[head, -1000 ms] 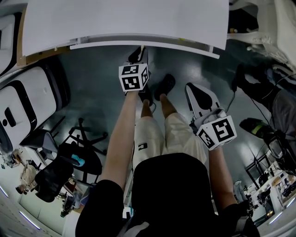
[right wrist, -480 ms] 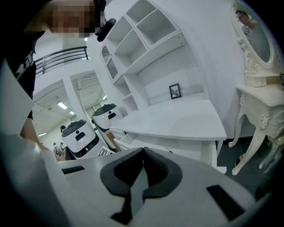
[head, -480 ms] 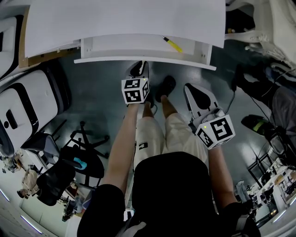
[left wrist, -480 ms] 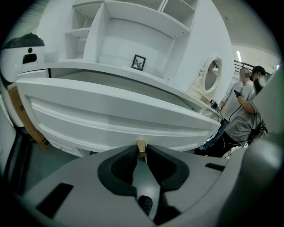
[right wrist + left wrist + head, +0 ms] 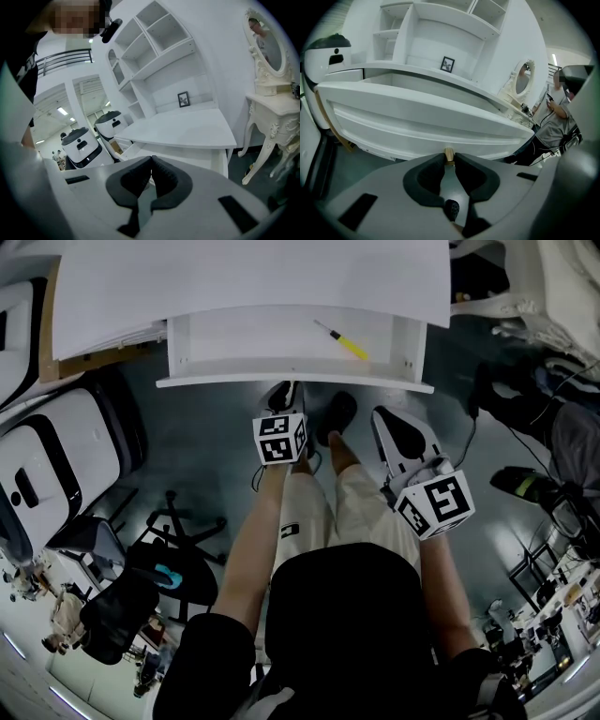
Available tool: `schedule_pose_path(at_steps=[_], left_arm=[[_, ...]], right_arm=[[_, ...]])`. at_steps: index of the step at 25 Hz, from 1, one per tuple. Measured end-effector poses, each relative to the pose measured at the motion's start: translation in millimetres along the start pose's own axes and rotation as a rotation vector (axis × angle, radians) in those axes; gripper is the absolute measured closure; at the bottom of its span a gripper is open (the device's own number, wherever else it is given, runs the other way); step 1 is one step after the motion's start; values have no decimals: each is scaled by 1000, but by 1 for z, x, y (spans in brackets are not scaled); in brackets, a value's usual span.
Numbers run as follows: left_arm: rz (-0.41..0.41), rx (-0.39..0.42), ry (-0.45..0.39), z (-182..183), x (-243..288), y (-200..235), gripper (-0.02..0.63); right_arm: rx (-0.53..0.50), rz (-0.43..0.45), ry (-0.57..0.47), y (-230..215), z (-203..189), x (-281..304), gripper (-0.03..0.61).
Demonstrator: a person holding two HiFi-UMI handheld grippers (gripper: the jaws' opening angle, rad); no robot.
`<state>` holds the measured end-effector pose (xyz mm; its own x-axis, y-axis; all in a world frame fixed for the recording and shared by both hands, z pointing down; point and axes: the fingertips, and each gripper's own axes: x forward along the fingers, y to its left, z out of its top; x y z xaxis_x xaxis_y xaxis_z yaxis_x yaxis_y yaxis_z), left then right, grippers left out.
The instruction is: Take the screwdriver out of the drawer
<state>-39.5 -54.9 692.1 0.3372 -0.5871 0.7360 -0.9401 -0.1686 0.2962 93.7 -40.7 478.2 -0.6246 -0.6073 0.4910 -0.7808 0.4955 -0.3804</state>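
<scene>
**Drawer drawn open, screwdriver comes to light**

Closest to the camera, the person's right gripper (image 5: 151, 159) hangs idle over the right leg, its dark ribbed jaws pressed together on nothing. Just ahead, the left gripper (image 5: 449, 159) is clenched on the small pale wooden knob (image 5: 449, 153) at the middle of the front panel, pads pinching it from either side. Beyond that grip, the shallow white drawer (image 5: 178, 343) now stands well out from under the broad white desk top (image 5: 244, 273). A second ago it was all but closed, showing only its front edge, and half a second ago it was partly out.

The pull has uncovered the task's object. A slim screwdriver (image 5: 343, 340) with a yellow handle and a thin metal shaft lies flat and slanted on the drawer floor. It sits in the right-hand half, apart from the side wall, with its tip toward the desk. Nothing else shows in the drawer.

The opening step looks finished or nearly so, with the tool exposed and untouched. What remains is the pick itself. The free right gripper, on the screwdriver's side, seems the natural choice. It would first have to part its jaws and reach over the front panel. A thin tool lying flat may prove awkward to pinch.
</scene>
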Motion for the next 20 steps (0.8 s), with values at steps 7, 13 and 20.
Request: schedule_pose_path(at_steps=[7, 13, 20], left_arm=[[-12, 11, 20, -25, -21, 1, 531], [-17, 15, 26, -37, -30, -2, 531], [-50, 32, 45, -39, -49, 0, 522]], right_arm=[[7, -34, -6, 17, -7, -6, 560], [11, -64, -15, 30, -11, -13, 560], [3, -107, -48, 51, -4, -19, 560]])
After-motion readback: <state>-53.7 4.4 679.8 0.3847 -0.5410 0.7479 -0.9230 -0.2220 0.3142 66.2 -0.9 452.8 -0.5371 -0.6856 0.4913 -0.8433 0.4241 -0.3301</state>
